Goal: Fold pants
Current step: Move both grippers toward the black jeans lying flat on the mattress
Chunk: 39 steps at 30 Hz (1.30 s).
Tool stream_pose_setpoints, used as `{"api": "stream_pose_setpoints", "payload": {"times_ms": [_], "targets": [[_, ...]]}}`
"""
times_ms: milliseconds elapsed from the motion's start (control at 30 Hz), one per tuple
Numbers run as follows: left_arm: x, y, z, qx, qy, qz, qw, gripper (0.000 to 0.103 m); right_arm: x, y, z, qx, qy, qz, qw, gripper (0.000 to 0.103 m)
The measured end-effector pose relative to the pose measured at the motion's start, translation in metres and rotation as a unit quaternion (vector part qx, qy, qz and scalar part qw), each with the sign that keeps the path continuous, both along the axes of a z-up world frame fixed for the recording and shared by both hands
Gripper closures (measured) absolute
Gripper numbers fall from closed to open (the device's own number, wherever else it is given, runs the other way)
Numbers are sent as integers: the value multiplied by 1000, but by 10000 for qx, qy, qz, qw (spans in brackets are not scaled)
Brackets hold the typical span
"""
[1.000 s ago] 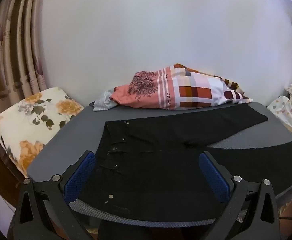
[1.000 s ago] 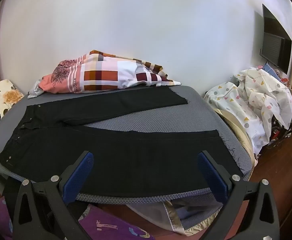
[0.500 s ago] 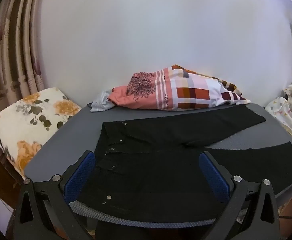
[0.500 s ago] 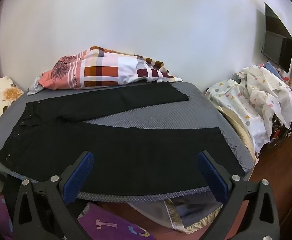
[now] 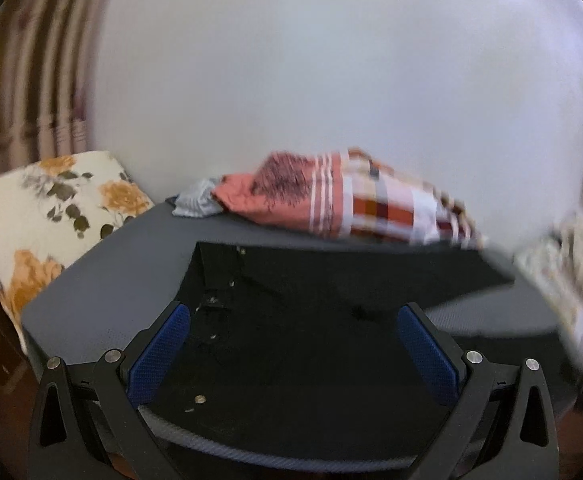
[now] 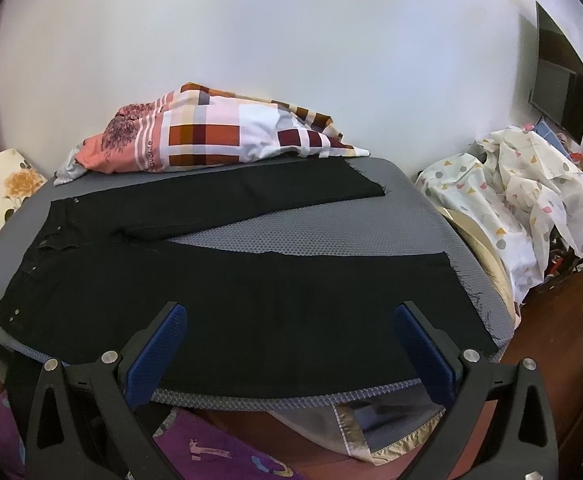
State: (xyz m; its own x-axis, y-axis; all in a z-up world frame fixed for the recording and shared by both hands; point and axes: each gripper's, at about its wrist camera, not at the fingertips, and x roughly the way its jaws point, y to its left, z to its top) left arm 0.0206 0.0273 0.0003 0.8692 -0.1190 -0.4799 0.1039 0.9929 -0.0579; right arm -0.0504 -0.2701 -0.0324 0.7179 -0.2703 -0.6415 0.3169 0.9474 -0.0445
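Pants [image 6: 227,292] lie flat, unlabelled; left tool [image 5: 291,344] and right tool [image 6: 289,344] spread.

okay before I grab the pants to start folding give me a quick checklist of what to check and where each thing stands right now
1. Pants spread flat on the bed, legs apart in a V: ok.
2. Left gripper open and holding nothing: ok.
3. Right gripper open and holding nothing: ok.
4. Near leg's hem fully on the bed: ok, though it lies close to the edge.
5. Far leg clear of the checked bedding: cannot tell; the bedding lies right along its far edge.
6. Left wrist view sharp enough to aim at the waistband: not ok, it is motion-blurred.
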Motion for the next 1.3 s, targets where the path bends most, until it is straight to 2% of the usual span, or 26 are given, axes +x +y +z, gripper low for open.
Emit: {"api": "stream_pose_setpoints", "payload": {"times_ms": [67,200,300,433,600,733,967,1100,1200,1300], "targets": [[3,-7,-1,247,127,-100,9996,0,7,0,0,15,42,39,10000,0],[4,-13,3,751,-26,265,9968,0,24,1,2,8,127,109,9999,0],[5,-14,4,965,-26,431,9944,0,37,4,5,-25,151,165,9997,0],[14,-9,2,1051,153,569,9927,0,56,10,9,-88,183,246,9995,0],[26,-2,1,966,335,-71,9947,0,82,25,14,-202,231,442,9986,0],[45,9,2,1101,515,139,9925,0,101,39,15,-277,273,613,9974,0],[84,51,-7,816,909,553,9910,0,135,59,16,-320,364,853,9952,0],[105,70,-17,904,1025,655,9885,0,153,67,12,-318,446,975,9937,0],[124,78,-29,1372,1112,701,9818,0,163,72,7,-287,515,1060,9926,0],[150,91,-41,1377,1365,383,9803,0,170,74,-1,-197,608,1122,9916,0]]}}
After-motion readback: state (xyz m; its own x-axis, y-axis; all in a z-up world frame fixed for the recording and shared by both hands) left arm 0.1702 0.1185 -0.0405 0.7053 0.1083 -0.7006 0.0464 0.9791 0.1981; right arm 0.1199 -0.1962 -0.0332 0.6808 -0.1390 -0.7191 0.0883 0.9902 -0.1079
